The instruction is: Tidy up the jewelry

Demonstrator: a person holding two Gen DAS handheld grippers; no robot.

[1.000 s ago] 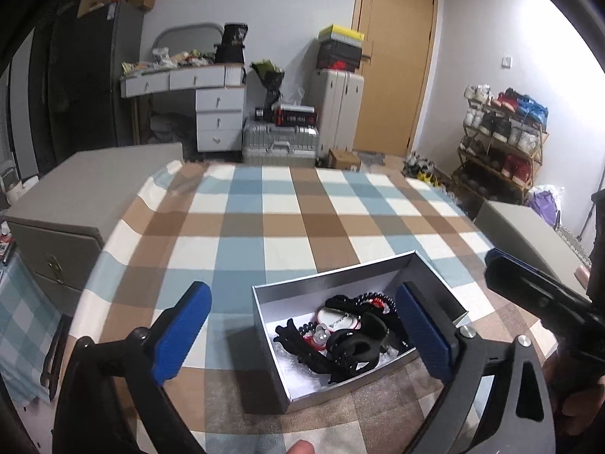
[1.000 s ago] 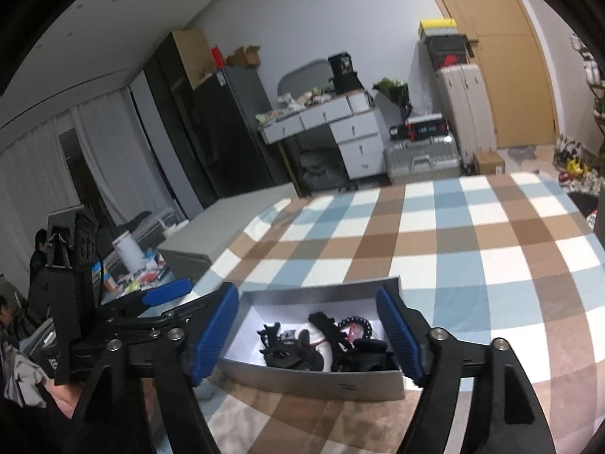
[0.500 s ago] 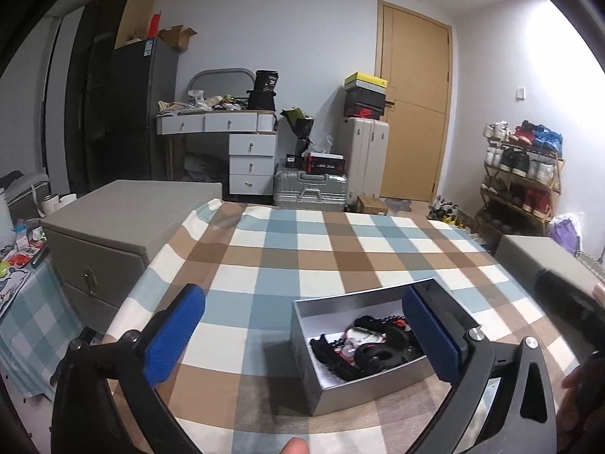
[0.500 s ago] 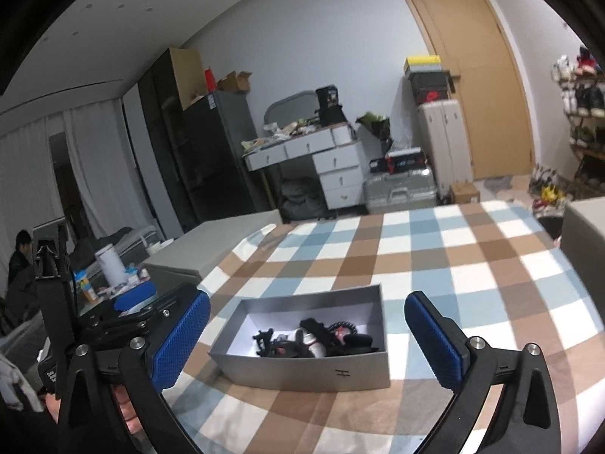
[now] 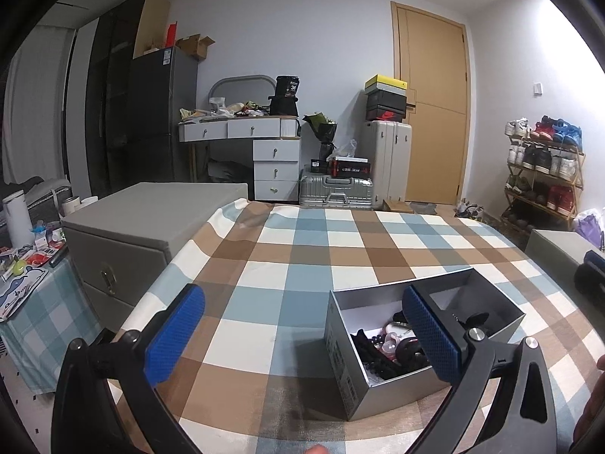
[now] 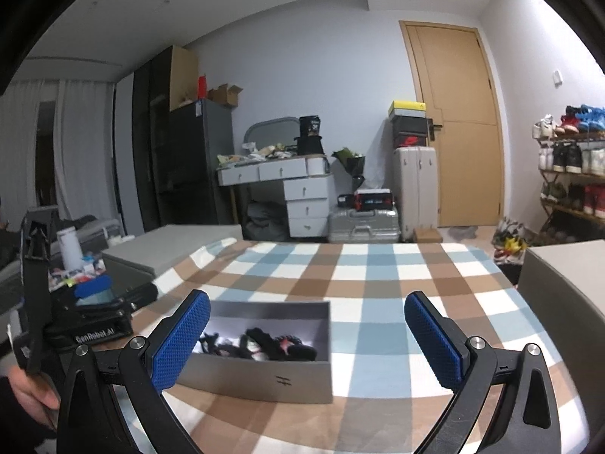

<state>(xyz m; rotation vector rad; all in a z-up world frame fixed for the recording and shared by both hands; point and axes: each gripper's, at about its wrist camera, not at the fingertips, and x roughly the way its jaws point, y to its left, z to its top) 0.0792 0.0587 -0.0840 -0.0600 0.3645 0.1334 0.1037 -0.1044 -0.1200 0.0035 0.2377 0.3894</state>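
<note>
A silver open box (image 5: 346,374) sits on the checked tablecloth (image 5: 302,257), holding a tangle of black, red and white jewelry (image 5: 382,348). In the right wrist view the box (image 6: 264,378) lies low and left of centre, with the jewelry (image 6: 264,344) inside. My left gripper (image 5: 302,336) is open and empty, held back from the box, its right finger in front of the box's middle. My right gripper (image 6: 306,340) is open and empty, near the box's front side. The left gripper also shows in the right wrist view (image 6: 90,291) at far left.
A grey cabinet (image 5: 147,219) stands against the table's left edge, another grey block (image 6: 559,283) at the right. Beyond the table are a drawer desk (image 5: 264,143), suitcases (image 5: 336,189), a door (image 5: 431,113) and a shoe rack (image 5: 540,174).
Both grippers have pulled back and tilted up from over the box, so the box sits lower and the room fills more of each view. Both stay open.
</note>
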